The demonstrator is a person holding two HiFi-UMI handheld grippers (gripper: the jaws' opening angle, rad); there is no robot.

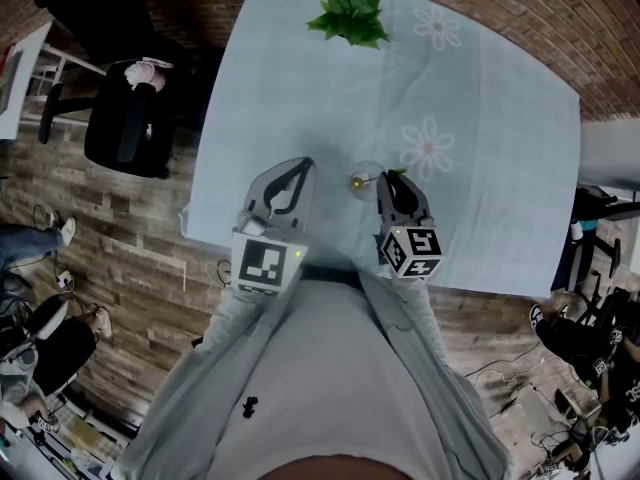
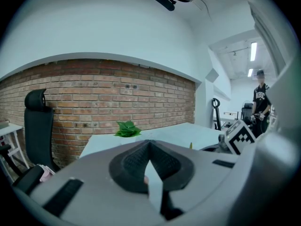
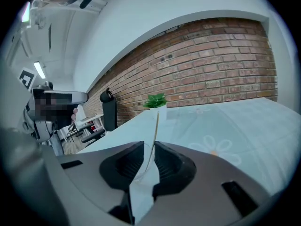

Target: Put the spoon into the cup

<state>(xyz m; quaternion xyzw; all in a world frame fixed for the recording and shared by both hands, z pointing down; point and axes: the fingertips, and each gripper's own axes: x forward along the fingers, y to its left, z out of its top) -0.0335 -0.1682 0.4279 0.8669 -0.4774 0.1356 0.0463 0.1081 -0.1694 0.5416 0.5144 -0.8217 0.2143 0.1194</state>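
Hovering at the head view's centre, the right gripper (image 3: 149, 146) holds its jaws slightly apart around the thin spoon (image 3: 154, 131) without pinching it, apparently because it already leans in the glass cup (image 1: 366, 175), while the left gripper (image 2: 149, 144) waits alongside, closed and empty.

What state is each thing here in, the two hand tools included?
Cup: upright on the table, spoon inside.
Spoon: standing in the cup, handle up.
Right gripper: jaws slightly apart, spoon handle between them.
Left gripper: jaws together, empty.
Plant: upright at the table's far end.
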